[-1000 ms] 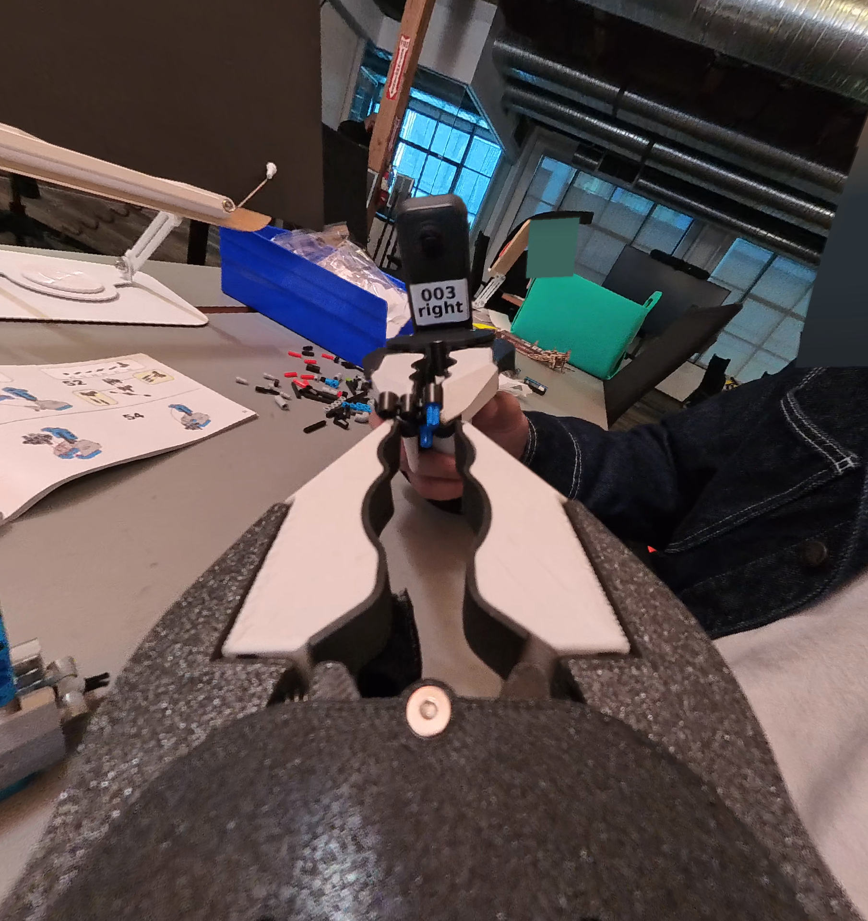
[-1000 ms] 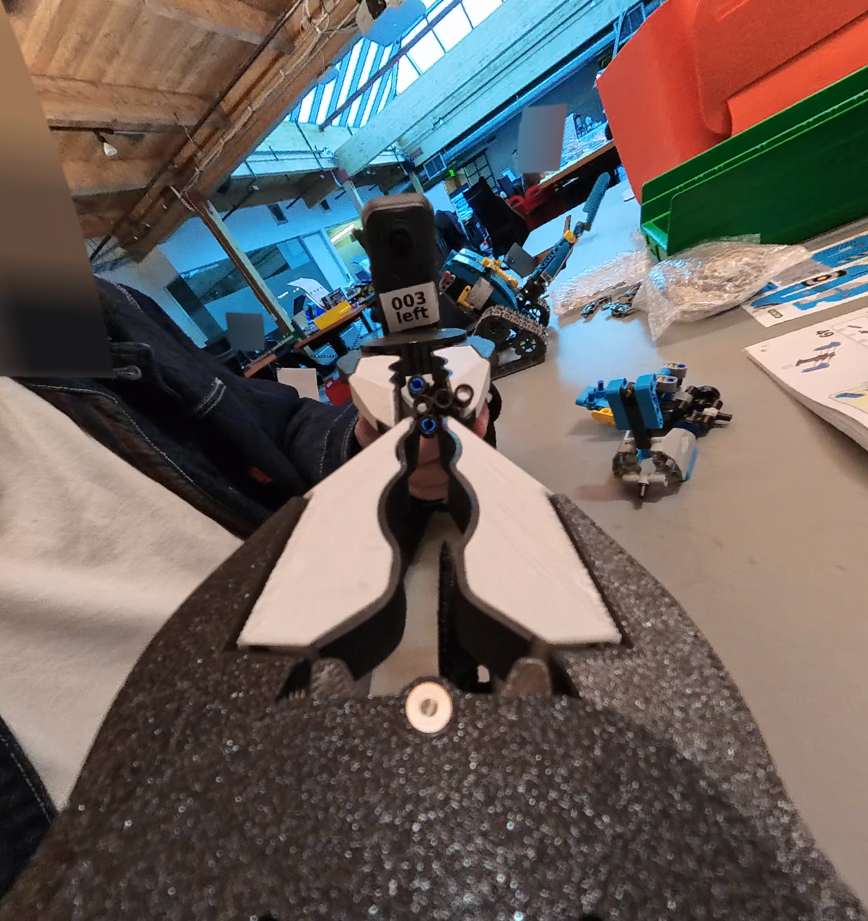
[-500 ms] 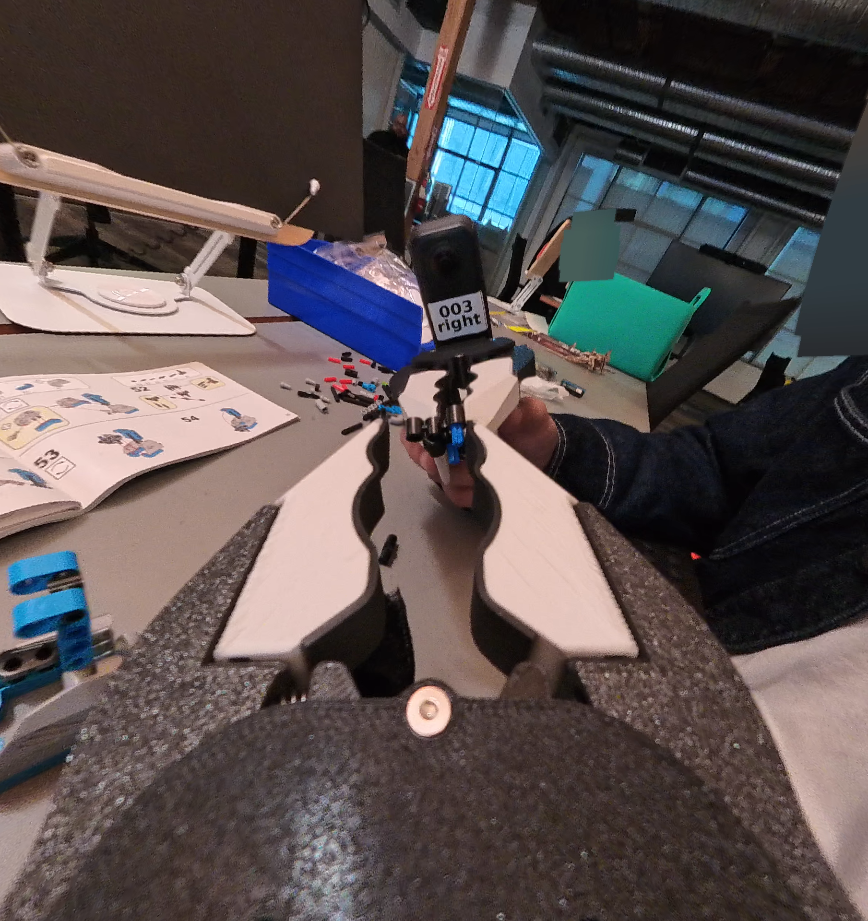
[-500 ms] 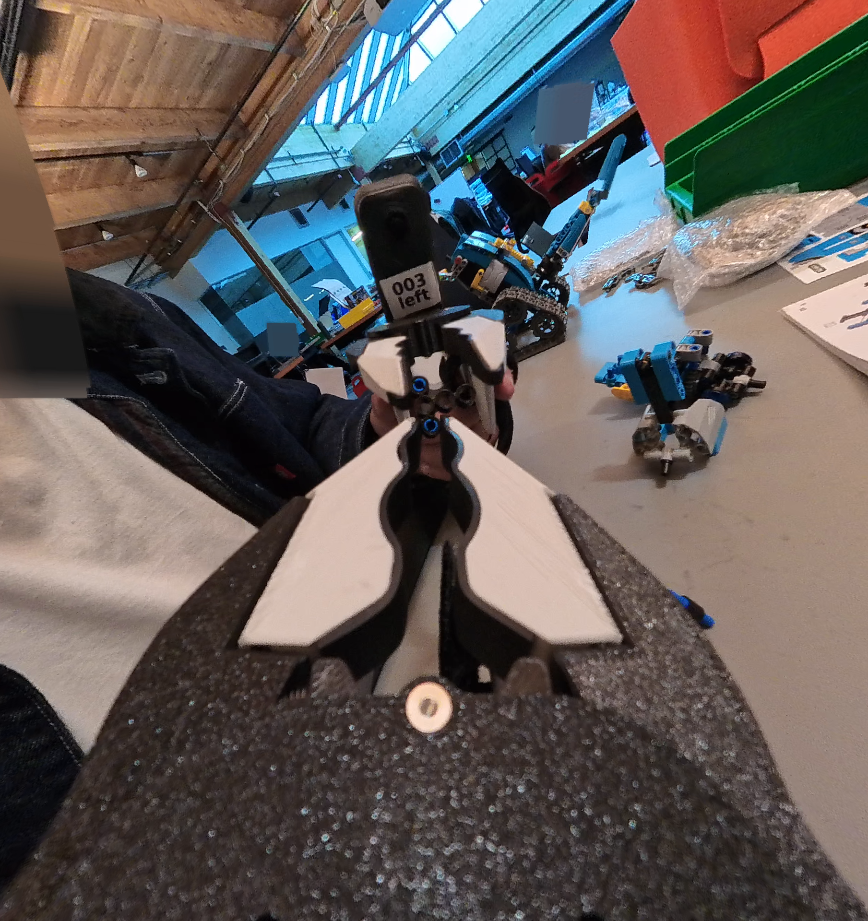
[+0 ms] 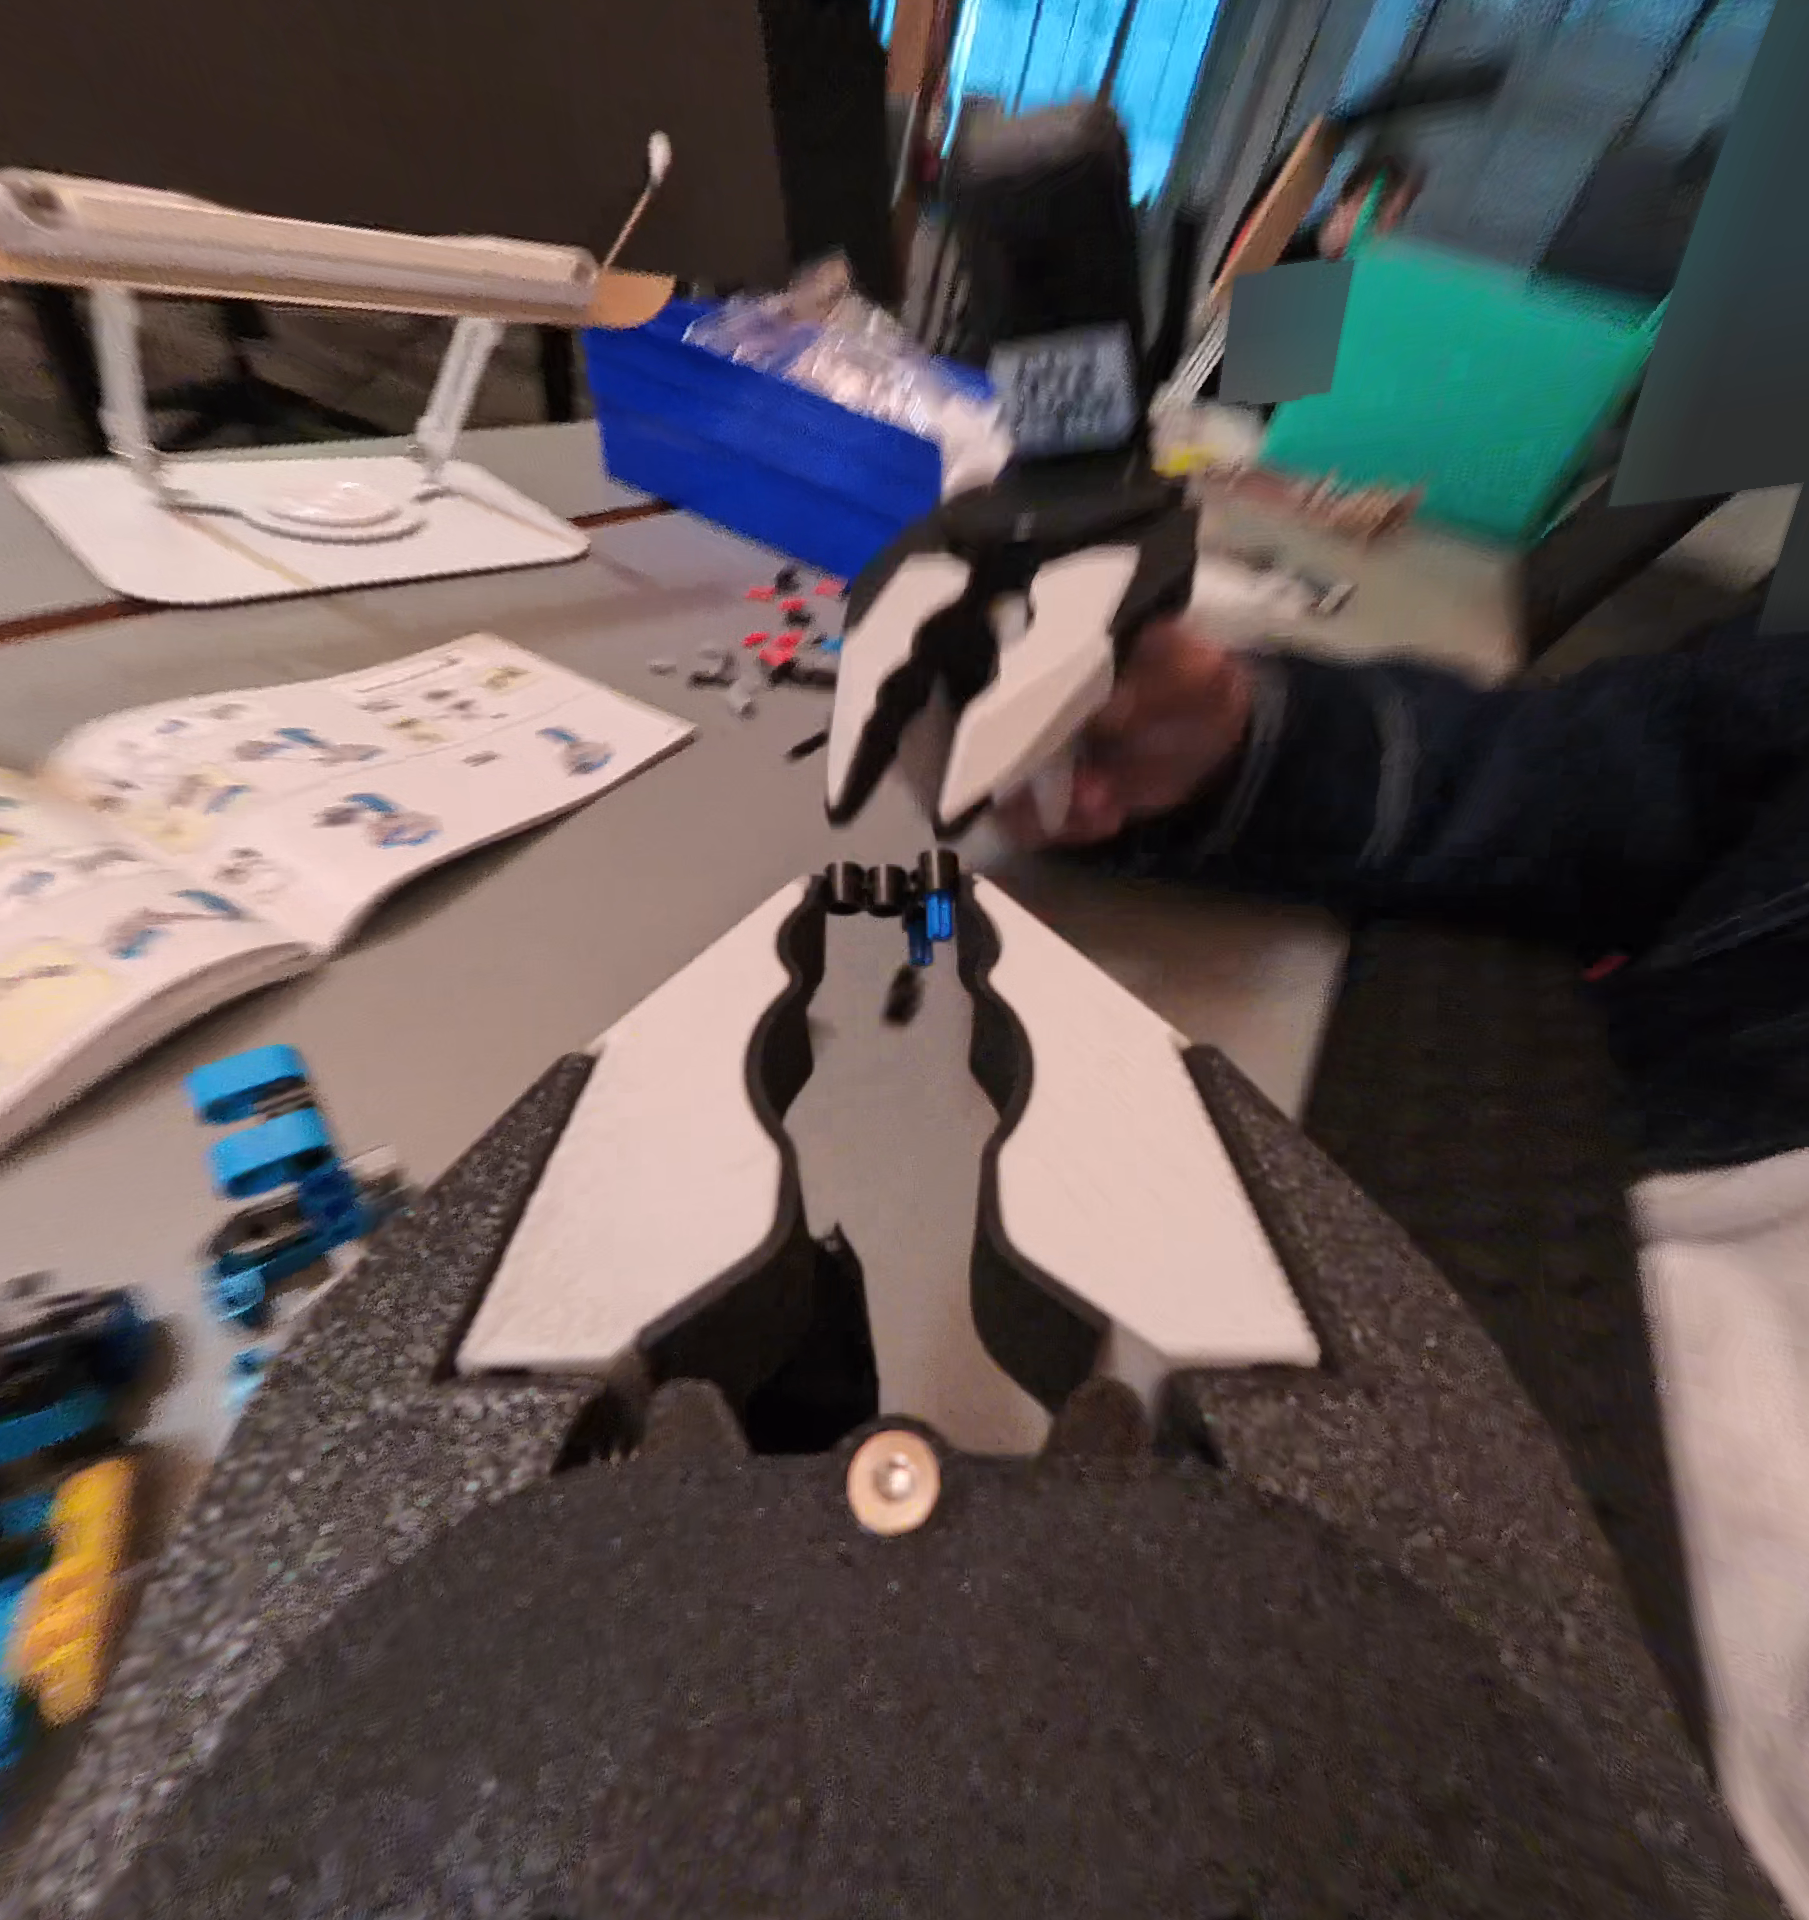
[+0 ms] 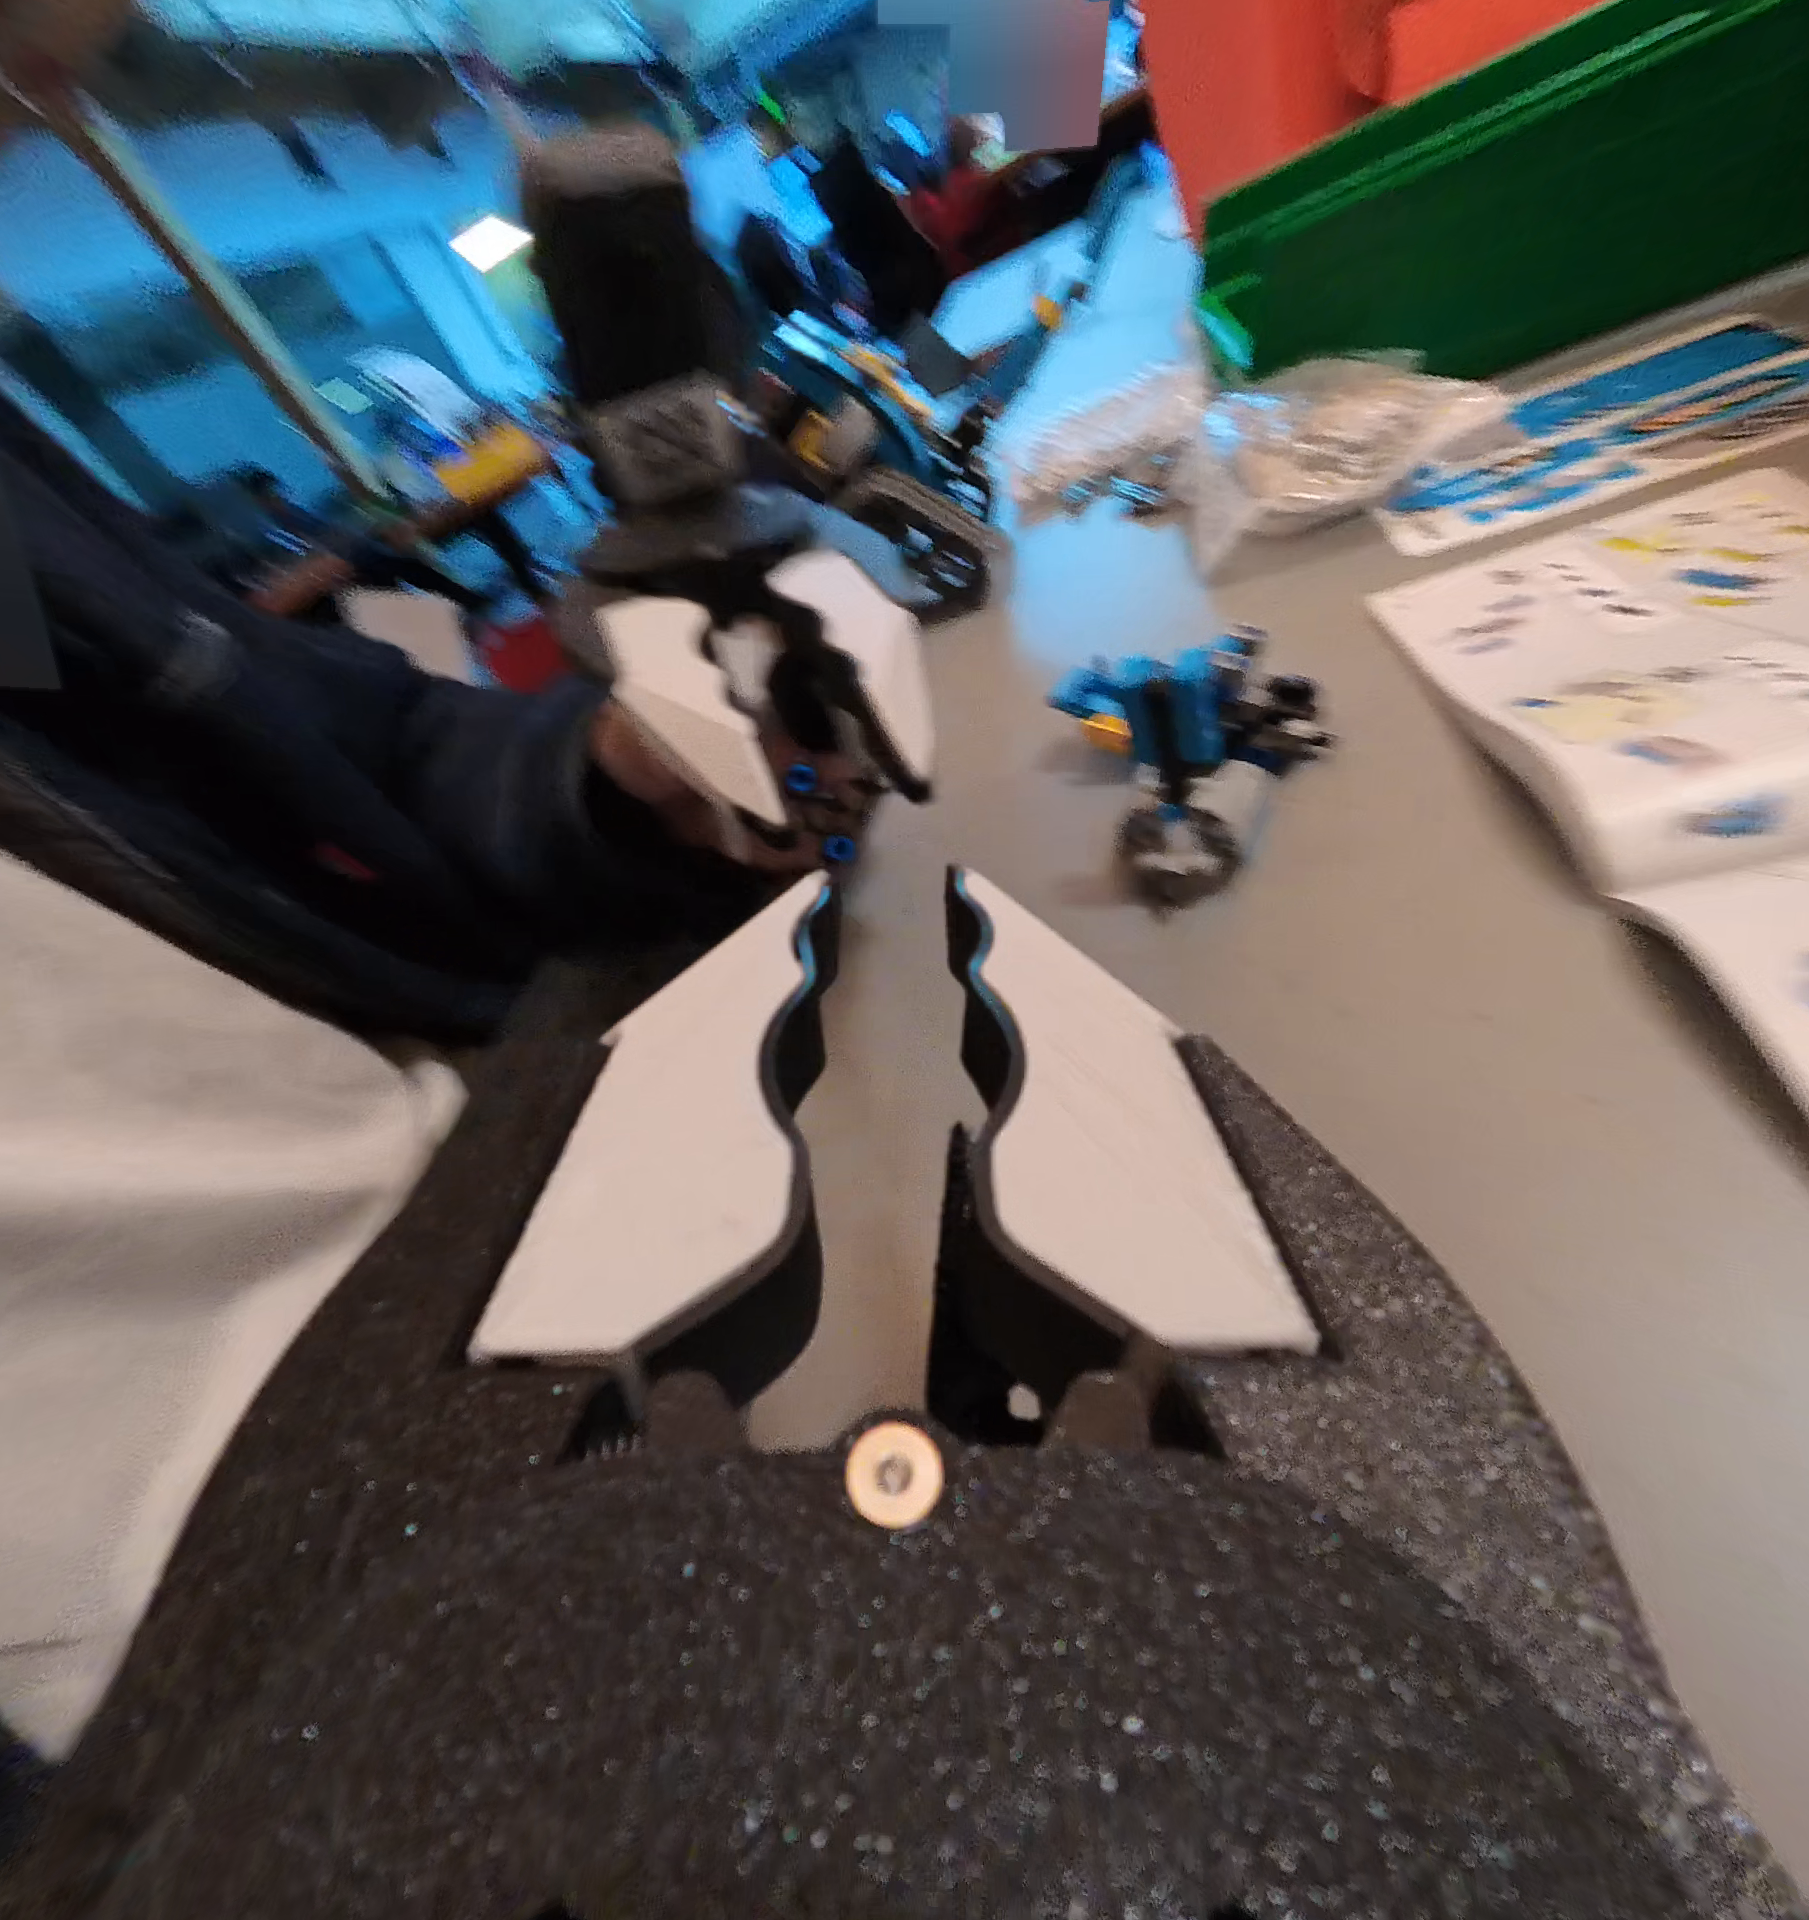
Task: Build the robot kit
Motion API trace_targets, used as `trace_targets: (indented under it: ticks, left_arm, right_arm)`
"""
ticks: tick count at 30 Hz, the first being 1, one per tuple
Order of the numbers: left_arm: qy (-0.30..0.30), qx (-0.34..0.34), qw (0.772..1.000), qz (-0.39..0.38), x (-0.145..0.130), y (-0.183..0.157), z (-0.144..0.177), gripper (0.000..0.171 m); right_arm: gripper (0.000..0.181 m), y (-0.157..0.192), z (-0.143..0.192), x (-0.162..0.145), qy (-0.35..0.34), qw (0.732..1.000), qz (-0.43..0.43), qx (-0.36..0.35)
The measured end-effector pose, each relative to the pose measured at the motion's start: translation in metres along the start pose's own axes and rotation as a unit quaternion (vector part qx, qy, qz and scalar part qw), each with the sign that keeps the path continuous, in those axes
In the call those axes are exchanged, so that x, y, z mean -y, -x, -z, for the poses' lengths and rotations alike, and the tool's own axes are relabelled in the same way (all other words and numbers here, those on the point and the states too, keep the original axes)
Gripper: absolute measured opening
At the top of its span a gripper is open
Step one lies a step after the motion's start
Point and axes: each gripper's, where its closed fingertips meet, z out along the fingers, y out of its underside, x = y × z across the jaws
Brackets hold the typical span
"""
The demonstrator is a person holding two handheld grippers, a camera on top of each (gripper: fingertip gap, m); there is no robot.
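— What room do you have?

— The table point(image 5: 484, 977) edge runs just right of my left gripper point(image 5: 887, 881); a booklet point(image 5: 256, 790) lies left.

— And the other view?

— It alone shows a blue model point(image 6: 1191, 717) beyond my right gripper point(image 6: 887, 878), whose jaws stand apart, empty.

— The piece?

— The left jaws clamp the small black part point(image 5: 884, 885) at their tips.

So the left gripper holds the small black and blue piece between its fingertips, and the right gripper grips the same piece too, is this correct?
No. The left gripper does hold the small black and blue piece between its fingertips, but the right gripper does not grip it: its jaws stand open and empty, apart from the piece, as the right wrist view shows.
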Motion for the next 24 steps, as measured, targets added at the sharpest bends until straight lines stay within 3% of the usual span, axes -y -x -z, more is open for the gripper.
trace_targets:
  ticks: [3, 6, 11, 18, 24]
  left_arm:
    - [0.084, 0.064, 0.989, -0.105, -0.03, 0.011, 0.007, 0.025]
    - [0.099, 0.064, 0.989, -0.085, -0.037, 0.015, 0.008, 0.025]
    - [0.113, 0.057, 0.99, -0.061, -0.044, 0.018, 0.004, 0.025]
    - [0.115, 0.048, 0.991, -0.053, -0.046, 0.017, 0.004, 0.025]
    - [0.115, 0.043, 0.991, -0.057, -0.047, 0.014, 0.003, 0.025]
  right_arm:
    - [0.019, -0.034, 0.016, -0.022, 0.099, 0.986, 0.085, -0.108]
    - [0.026, -0.054, 0.014, -0.055, 0.194, 0.966, 0.086, -0.147]
    - [0.031, -0.063, 0.01, -0.057, 0.213, 0.965, 0.071, -0.136]
    - [0.036, -0.063, 0.004, -0.062, 0.295, 0.955, -0.04, -0.002]
    - [0.036, -0.072, -0.002, -0.071, 0.324, 0.946, -0.022, -0.007]
